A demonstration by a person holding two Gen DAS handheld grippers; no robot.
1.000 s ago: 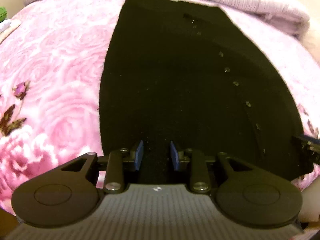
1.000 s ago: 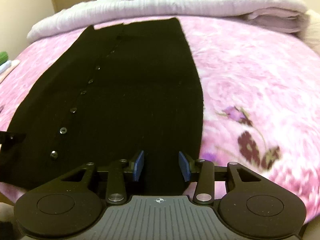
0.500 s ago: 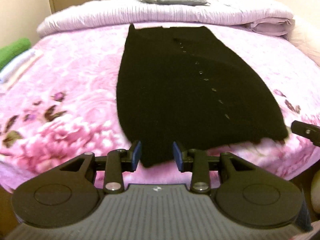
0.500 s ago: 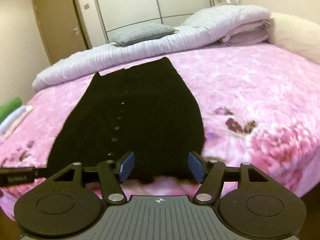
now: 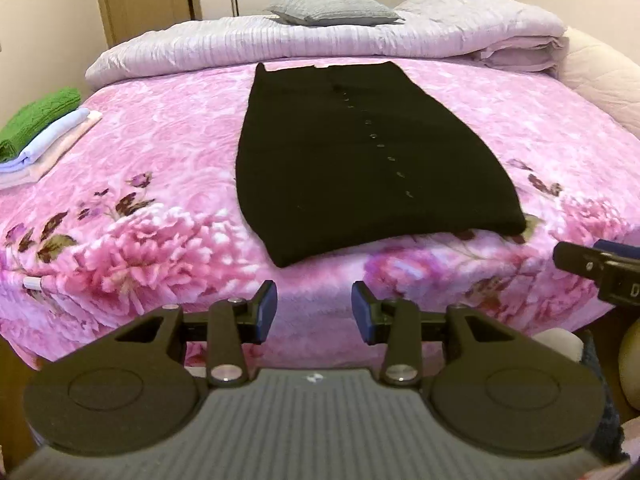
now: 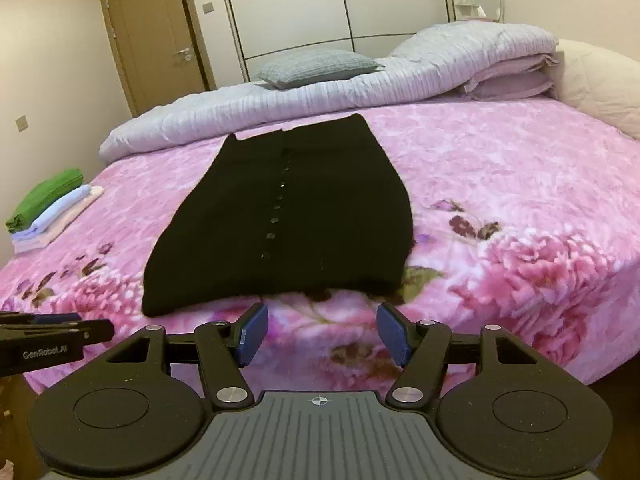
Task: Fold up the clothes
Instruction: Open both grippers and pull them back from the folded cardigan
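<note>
A black buttoned garment [image 5: 360, 160] lies flat on the pink flowered bedspread [image 5: 160, 140], its near hem close to the bed's front edge. It shows in the right wrist view too, as the garment [image 6: 280, 224] with a row of buttons down its middle. My left gripper [image 5: 313, 312] hovers short of the hem, jaws still opening, nothing between its blue pads. My right gripper [image 6: 321, 334] stands open and empty, just before the hem's right part. Each gripper's tip shows at the edge of the other's view.
A stack of folded clothes [image 5: 40, 132], green on top, sits at the bed's left edge. A rolled lilac duvet [image 5: 320, 40] and a grey pillow [image 5: 332, 8] lie along the far side. A door [image 6: 156, 40] and wardrobe stand behind.
Both grippers have let go of the garment's hem, opened, and pulled back and up from the bed. The garment now lies flat, fully out from between the fingers.
</note>
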